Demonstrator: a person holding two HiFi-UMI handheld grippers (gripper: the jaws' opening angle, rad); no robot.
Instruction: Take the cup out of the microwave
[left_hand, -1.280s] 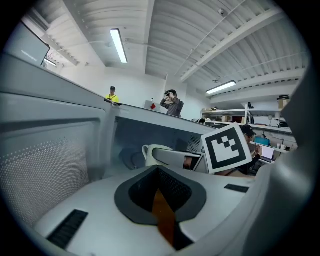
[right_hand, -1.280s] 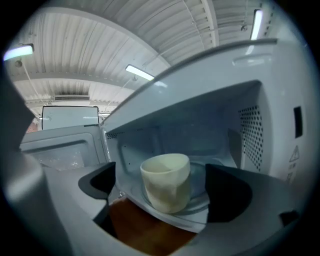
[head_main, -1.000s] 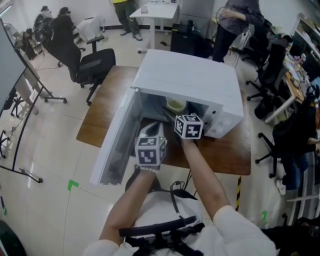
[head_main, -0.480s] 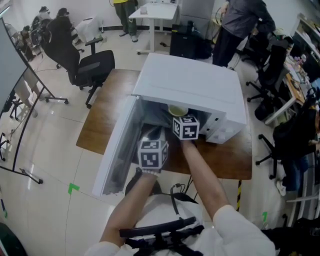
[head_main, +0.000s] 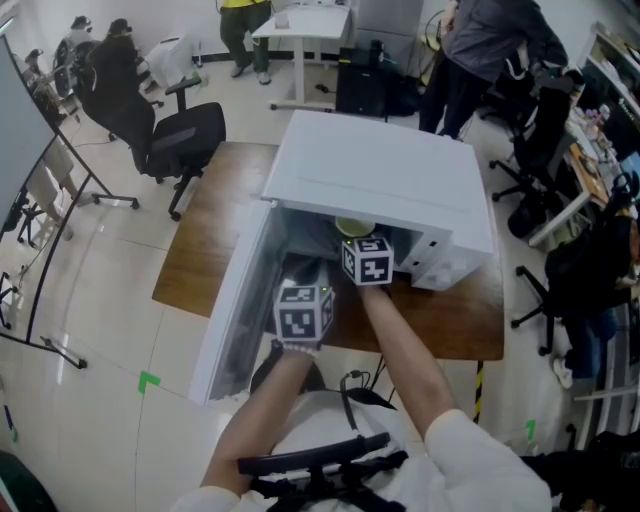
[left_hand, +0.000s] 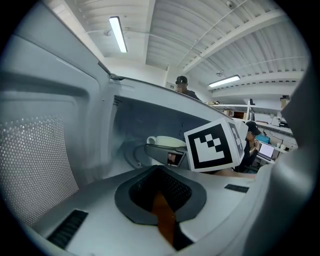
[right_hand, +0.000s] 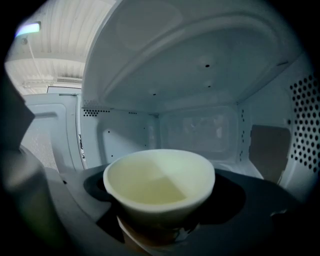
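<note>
Cream-coloured and apparently empty, the cup (right_hand: 160, 182) sat on the floor of the white microwave (head_main: 380, 175) (its door (head_main: 235, 310) swung wide open). You had your right gripper (head_main: 366, 258) inside the cavity, jaws apart on either side of the cup and not visibly pressing it, while your left gripper (left_hand: 161, 205) hung outside, jaws together on nothing. By my judgement the reach was done; clamping, lifting and carrying out remained.

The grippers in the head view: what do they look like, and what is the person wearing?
The left gripper and right gripper each carry a white cube with black square markers. Their bodies are pale grey, with dark grey pads at the jaws. The person wears white sleeves and black straps.
</note>
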